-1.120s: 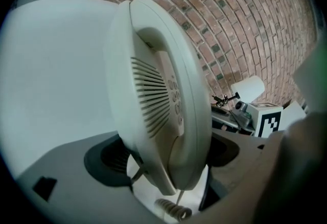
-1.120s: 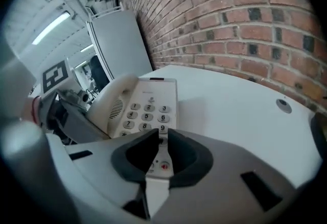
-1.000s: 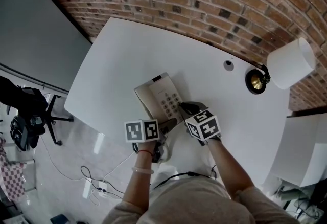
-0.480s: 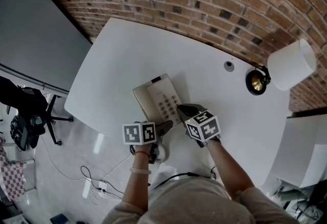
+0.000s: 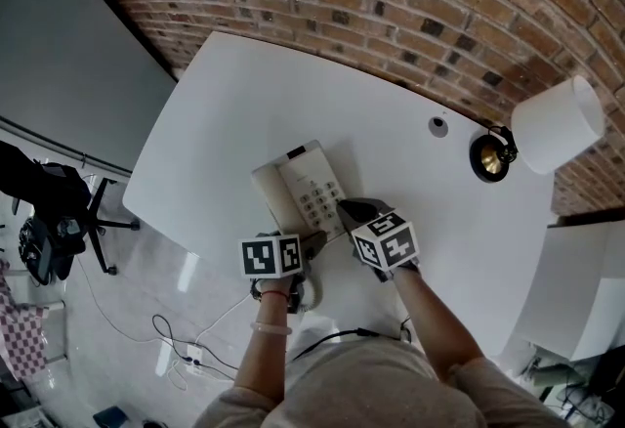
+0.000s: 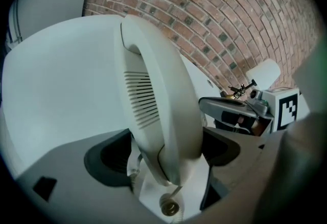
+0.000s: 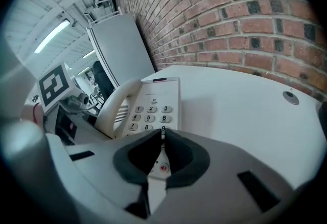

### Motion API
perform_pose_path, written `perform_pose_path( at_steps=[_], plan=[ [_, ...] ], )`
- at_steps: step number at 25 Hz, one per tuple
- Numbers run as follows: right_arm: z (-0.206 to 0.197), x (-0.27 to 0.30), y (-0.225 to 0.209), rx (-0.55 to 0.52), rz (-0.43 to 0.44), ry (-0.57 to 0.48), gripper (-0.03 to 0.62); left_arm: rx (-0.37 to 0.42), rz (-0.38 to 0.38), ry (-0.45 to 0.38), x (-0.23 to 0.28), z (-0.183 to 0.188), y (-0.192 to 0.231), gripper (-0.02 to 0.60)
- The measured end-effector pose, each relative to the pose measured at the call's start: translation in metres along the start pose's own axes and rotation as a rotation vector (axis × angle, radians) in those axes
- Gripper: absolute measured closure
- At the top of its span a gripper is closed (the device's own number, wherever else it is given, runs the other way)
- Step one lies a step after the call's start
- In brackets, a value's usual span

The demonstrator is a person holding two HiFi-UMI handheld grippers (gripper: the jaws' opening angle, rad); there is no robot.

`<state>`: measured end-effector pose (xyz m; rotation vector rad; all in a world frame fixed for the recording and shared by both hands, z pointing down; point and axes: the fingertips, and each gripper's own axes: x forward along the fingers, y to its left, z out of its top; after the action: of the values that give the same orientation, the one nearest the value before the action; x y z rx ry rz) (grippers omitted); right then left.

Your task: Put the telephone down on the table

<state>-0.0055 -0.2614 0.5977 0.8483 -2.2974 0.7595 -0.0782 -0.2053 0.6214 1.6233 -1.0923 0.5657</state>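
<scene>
My left gripper (image 6: pixel 168 154) squeezes the handset (image 6: pixel 153 90) in its jaws. My right gripper (image 7: pixel 161 141), jaws almost shut, pinches the telephone (image 5: pixel 308 187) by its near end. It stretches away from me over the counter (image 5: pixel 244 104), by the near edge.

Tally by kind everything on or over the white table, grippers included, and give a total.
Cream push-button telephone: 1
White-shaded desk lamp: 1
Small round grey cap: 1
Hand-held grippers: 2, the left gripper and the right gripper
Total: 5
</scene>
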Motion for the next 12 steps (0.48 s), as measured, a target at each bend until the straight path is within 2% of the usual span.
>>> perform_pose_path(
  at_steps=[2,4,8,12],
  plan=[
    [-0.0001,0.0005,0.001,0.0,0.003,0.0,0.588,0.091,0.089,0.003,-0.0032,-0.0006,0.0056,0.164],
    [0.0003,0.0005,0.0,-0.001,0.001,-0.006,0.588,0.153,0.125,0.005,-0.0035,0.0,0.0067,0.164],
    [-0.0004,0.001,-0.001,0.0,0.003,-0.009,0.588,0.087,0.081,-0.02,-0.0029,-0.0006,0.0076,0.164],
    [-0.0003,0.0007,-0.0007,0.0,0.002,-0.009,0.588,0.114,0.082,-0.05,-0.0089,0.0007,0.0075,0.164]
  ],
)
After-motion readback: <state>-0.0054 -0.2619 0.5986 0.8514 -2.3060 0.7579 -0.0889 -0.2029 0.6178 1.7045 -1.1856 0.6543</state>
